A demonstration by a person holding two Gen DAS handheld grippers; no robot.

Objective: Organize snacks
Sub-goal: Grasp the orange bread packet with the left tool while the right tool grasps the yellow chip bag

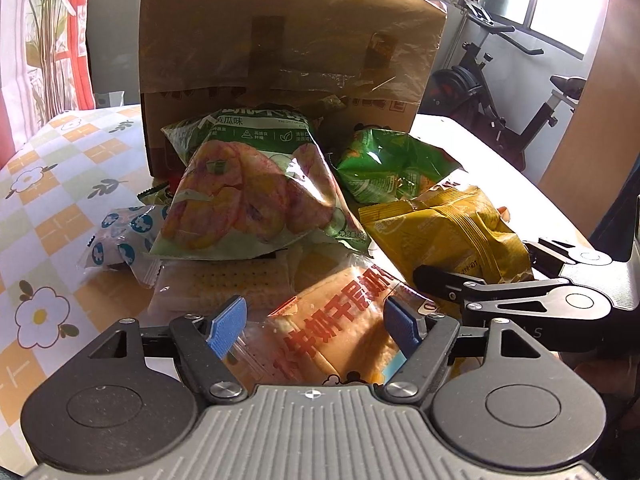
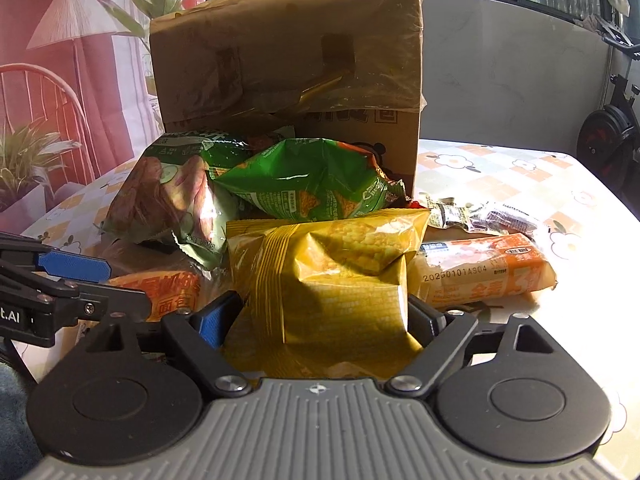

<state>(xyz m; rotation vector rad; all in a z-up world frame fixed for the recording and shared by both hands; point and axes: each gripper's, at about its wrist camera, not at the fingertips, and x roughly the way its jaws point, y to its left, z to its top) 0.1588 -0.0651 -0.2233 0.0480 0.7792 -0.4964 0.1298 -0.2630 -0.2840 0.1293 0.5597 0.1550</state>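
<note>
snacks lie heaped on the flowered tablecloth [image 1: 60, 184] ahead of both tools, against a cardboard box [image 1: 288, 40]. left gripper [image 1: 316, 326] stands wide, its blue pads either side of an orange bread packet [image 1: 340, 320] without pressing it; a green crisp bag [image 1: 256, 184] sits just beyond, a blue-dotted wrapper [image 1: 120, 240] off to its left. right gripper [image 2: 320, 316] has a yellow bag [image 2: 328, 280] between its spread jaws; whether they pinch it i cannot tell. an orange bar [image 2: 480, 268] lies to its right.
</note>
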